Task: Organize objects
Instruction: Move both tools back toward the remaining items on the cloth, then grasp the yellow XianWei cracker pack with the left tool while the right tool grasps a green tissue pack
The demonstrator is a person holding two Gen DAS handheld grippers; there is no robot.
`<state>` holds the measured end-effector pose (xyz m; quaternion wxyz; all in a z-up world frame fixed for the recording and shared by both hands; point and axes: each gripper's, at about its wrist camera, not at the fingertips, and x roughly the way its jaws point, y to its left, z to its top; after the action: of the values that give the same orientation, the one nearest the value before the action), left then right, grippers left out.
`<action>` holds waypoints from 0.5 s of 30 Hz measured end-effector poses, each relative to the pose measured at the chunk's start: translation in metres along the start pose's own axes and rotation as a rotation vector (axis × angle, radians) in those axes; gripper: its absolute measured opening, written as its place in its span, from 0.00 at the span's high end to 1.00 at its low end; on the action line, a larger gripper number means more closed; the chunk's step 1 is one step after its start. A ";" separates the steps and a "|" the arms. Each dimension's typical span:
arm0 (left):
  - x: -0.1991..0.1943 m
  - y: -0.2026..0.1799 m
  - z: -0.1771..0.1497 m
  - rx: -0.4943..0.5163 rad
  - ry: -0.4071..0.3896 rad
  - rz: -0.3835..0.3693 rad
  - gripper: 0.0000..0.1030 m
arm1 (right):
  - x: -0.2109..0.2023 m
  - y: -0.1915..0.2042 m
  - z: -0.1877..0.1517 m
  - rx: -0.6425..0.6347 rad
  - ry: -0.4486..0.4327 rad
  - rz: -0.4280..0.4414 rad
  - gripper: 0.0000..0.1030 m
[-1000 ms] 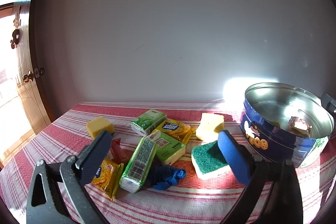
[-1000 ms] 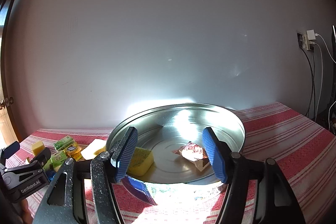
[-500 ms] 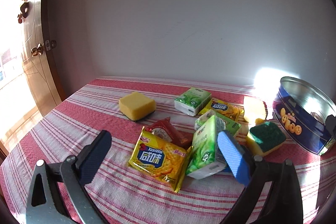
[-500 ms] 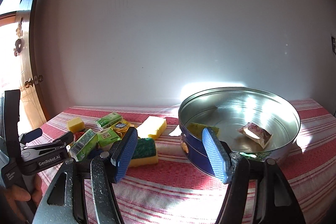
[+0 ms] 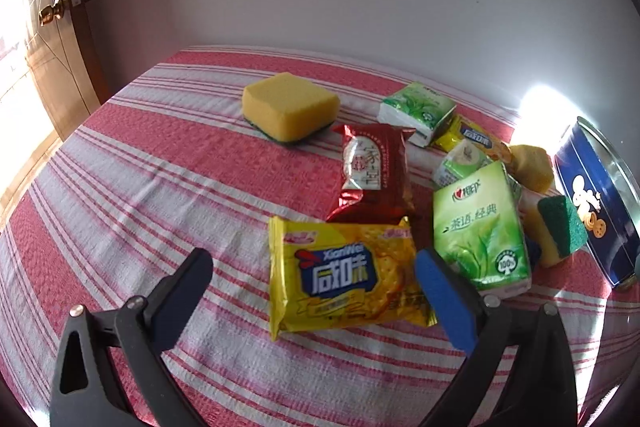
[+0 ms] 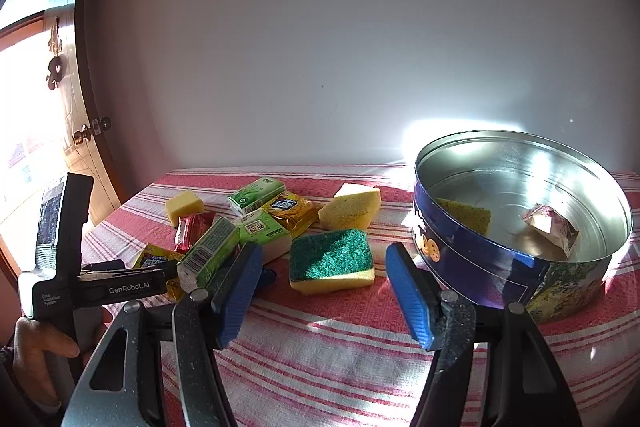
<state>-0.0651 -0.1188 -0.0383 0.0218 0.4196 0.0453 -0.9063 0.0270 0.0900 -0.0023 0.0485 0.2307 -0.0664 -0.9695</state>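
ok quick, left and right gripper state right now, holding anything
Left gripper: open, holding nothing, poised over the yellow cracker packet.
Right gripper: open, holding nothing.

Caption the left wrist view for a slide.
Open left gripper poised above a yellow cracker pack on a striped tablecloth, amid sponges, tissue packs and a red snack bag.
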 end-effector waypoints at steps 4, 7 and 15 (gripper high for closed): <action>0.013 -0.007 0.000 0.020 0.062 0.004 0.07 | 0.003 0.001 -0.001 0.001 0.012 0.008 0.36; 0.011 -0.007 -0.002 0.021 0.056 0.015 0.11 | 0.004 0.002 -0.001 0.002 0.018 0.009 0.36; -0.001 0.012 -0.002 -0.063 0.009 -0.036 0.32 | 0.004 0.013 -0.001 -0.027 0.020 0.029 0.36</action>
<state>-0.0622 -0.1310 -0.0394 0.0187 0.4220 0.0815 -0.9028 0.0244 0.0764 -0.0027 0.0666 0.2387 -0.0560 -0.9672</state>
